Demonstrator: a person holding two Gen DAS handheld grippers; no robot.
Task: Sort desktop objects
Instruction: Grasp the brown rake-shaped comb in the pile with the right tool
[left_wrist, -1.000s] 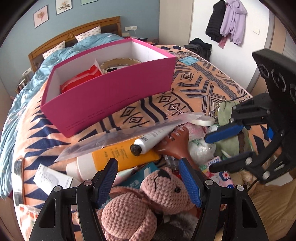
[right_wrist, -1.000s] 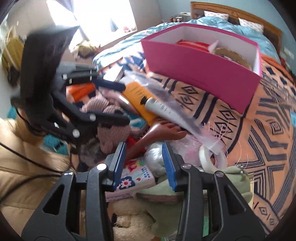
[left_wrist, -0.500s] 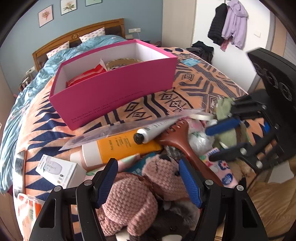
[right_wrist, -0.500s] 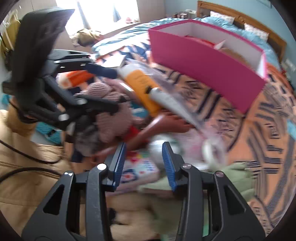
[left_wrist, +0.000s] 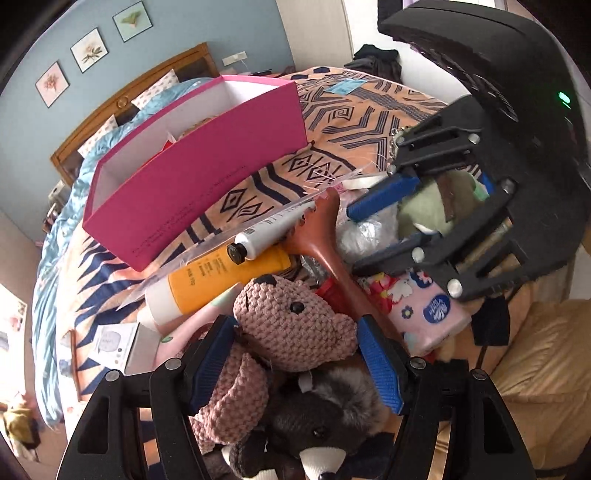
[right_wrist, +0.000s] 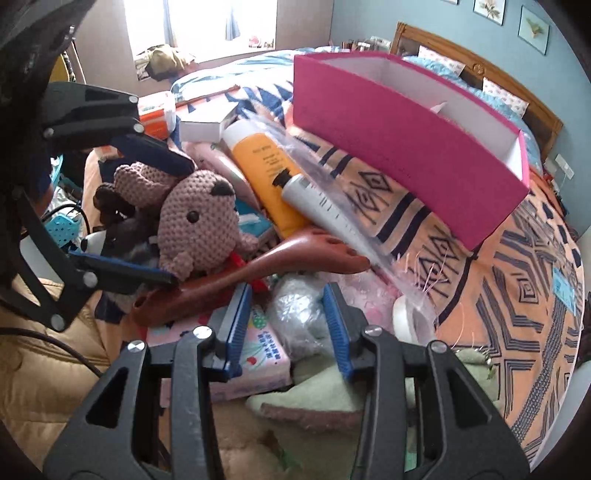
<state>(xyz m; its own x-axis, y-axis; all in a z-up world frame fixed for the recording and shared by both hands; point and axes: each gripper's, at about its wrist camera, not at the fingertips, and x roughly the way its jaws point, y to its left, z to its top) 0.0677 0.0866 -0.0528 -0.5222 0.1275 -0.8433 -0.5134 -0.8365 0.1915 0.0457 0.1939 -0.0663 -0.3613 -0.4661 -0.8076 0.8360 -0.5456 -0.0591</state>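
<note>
The left gripper (left_wrist: 295, 354) is seen at the bottom centre of the left wrist view with its jaws spread wide, one blue pad on each side of the head of the pink crocheted bear (left_wrist: 291, 325); the pads appear to flank the head without pressing it, so nothing is judged to be held yet. The same bear is seen at centre left of the right wrist view (right_wrist: 199, 225), framed between the left gripper's two fingers. The right gripper (right_wrist: 288, 325) is at the lower centre of its own view, its jaws partly open over a crinkled clear plastic bundle (right_wrist: 299, 317) and a pink tissue pack (right_wrist: 258, 354), and no grip is visible. The pink box (left_wrist: 199, 162), taken to be the sorting bin, lies in the upper left of the left wrist view, beyond an orange bottle (left_wrist: 221, 280) and a white tube (left_wrist: 273, 232). The step in hand is judged to be the pick of the bear. It would be done well if the jaws were closed across the widest part of the head, since the soft yarn will yield. The dark plush toy (left_wrist: 317, 417) just below and the brown scratcher (left_wrist: 325, 243) beside the bear should be kept out of the pinch, so that only one thing is lifted.
</note>
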